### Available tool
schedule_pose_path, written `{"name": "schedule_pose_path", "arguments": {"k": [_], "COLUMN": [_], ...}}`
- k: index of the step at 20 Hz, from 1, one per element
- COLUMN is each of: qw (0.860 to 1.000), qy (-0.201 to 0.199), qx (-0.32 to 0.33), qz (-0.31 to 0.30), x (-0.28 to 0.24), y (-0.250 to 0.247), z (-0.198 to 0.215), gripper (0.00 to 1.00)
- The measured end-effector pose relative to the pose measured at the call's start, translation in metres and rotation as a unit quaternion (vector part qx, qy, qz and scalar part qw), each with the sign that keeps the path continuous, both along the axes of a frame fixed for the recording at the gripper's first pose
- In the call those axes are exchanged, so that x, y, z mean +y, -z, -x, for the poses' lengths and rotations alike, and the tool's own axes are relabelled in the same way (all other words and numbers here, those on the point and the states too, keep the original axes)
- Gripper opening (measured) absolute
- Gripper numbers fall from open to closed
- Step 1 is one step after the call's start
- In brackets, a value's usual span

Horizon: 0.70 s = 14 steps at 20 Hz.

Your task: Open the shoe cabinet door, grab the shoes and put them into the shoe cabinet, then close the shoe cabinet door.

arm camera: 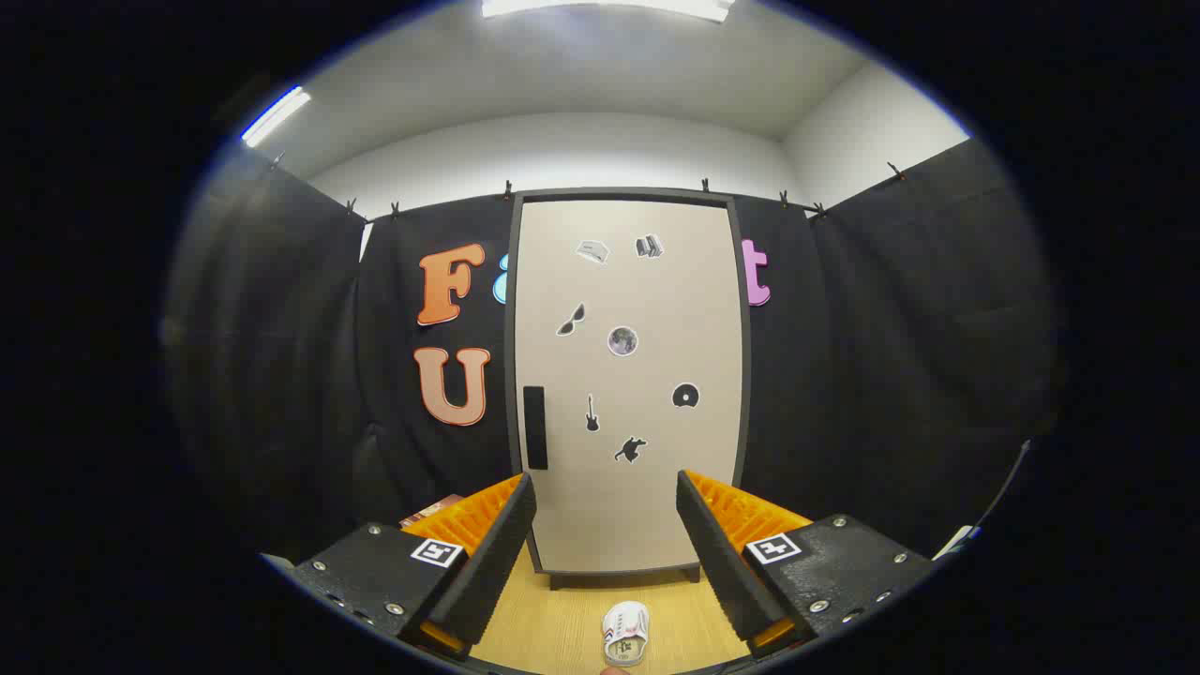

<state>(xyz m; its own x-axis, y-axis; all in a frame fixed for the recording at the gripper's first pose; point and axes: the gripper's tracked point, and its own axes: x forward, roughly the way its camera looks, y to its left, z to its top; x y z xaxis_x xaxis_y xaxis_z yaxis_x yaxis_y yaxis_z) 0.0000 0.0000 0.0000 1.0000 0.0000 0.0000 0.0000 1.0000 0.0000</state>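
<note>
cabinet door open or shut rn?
Shut. The shoe cabinet door sits flush in its dark frame, black handle facing out. The hand-held gripper is open, holding nothing; the shoe lies between its fingers.

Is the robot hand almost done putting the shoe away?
No, it's just starting. Nothing looks done: the cabinet door is shut and the shoe lies on the floor between the fingers. The gripper is open, holding nothing. Left: open the door, put the shoe inside, close it.

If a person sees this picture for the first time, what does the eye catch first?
The tall beige shoe cabinet door stands shut straight ahead beyond the fingers, dotted with small stickers, its dark handle near one edge. A small white shoe lies on the wooden floor, between the fingers of the open gripper.
</note>
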Motion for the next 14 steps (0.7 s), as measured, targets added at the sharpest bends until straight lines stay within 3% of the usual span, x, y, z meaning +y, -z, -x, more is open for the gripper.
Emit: {"name": "schedule_pose_path", "arguments": {"k": [14], "qw": [1.000], "qy": [0.000], "qx": [0.004], "qz": [0.002], "x": [0.0008], "y": [0.0005], "z": [0.0029], "gripper": [0.94]}}
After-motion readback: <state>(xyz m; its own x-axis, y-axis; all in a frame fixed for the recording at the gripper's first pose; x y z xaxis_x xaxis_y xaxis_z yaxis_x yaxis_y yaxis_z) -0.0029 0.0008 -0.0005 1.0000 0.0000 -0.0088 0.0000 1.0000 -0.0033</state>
